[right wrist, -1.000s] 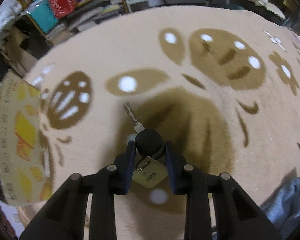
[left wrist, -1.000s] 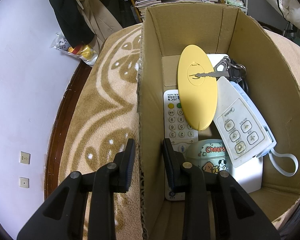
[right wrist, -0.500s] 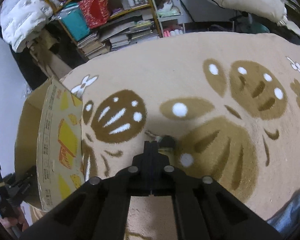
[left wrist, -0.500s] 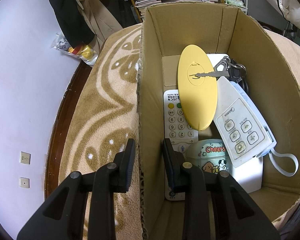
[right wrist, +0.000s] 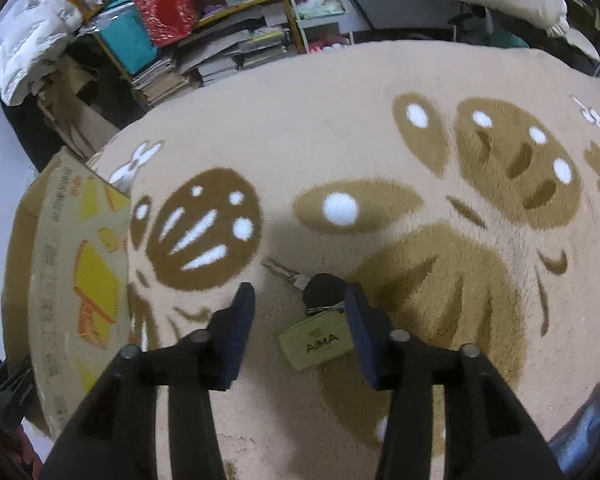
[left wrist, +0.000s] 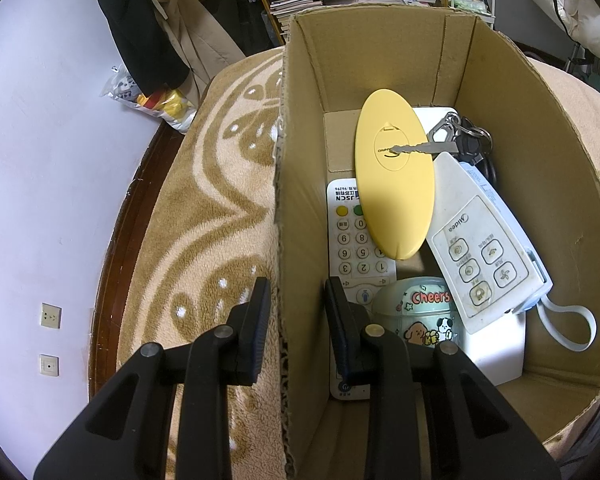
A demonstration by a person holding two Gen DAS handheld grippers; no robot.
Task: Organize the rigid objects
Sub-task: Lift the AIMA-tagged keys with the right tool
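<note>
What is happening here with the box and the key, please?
A person is sorting small hard items into a cardboard box on a patterned blanket. The left hand-held gripper straddles the box's side wall, jaws on either side of it. The box already holds a yellow oval case, two remotes, a bunch of keys and a small "Cheers" jar. The right hand-held gripper is open over a black-headed key with a tag, which lies on the blanket, not yet picked up.

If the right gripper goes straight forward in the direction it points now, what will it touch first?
Probably the black-headed key with its tan tag, lying on the blanket between the open fingers of the right gripper. Depth is unclear, but nothing else lies in that line.
</note>
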